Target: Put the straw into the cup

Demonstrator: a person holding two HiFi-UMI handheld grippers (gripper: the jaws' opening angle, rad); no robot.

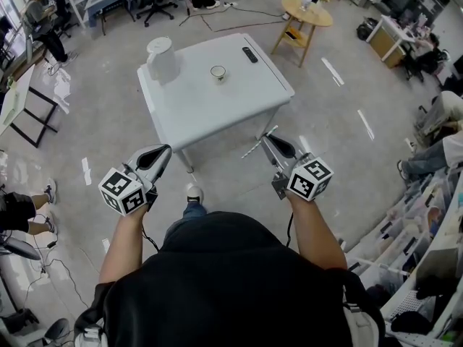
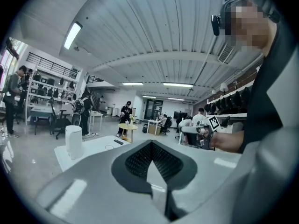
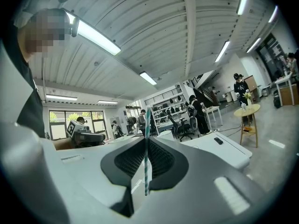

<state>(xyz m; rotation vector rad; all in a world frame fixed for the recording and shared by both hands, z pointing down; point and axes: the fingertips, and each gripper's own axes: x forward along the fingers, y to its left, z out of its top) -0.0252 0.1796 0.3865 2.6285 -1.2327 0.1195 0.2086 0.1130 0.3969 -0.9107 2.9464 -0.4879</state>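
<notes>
A small cup [image 1: 218, 71] stands on the white table [image 1: 239, 96] ahead of me. My right gripper [image 1: 267, 139] is held short of the table's near edge, shut on a thin teal-and-white striped straw [image 1: 253, 149]. In the right gripper view the straw [image 3: 146, 153] stands upright between the closed jaws of the right gripper [image 3: 145, 141]. My left gripper [image 1: 165, 151] hovers to the left at about the same distance from the table. In the left gripper view the left gripper [image 2: 150, 146] has its jaws together with nothing between them.
On the table are also a white kettle [image 1: 160, 58] at the far left and a black remote [image 1: 249, 54] at the far right. A round wooden side table [image 1: 305, 16] stands beyond. People sit and stand around the room's edges.
</notes>
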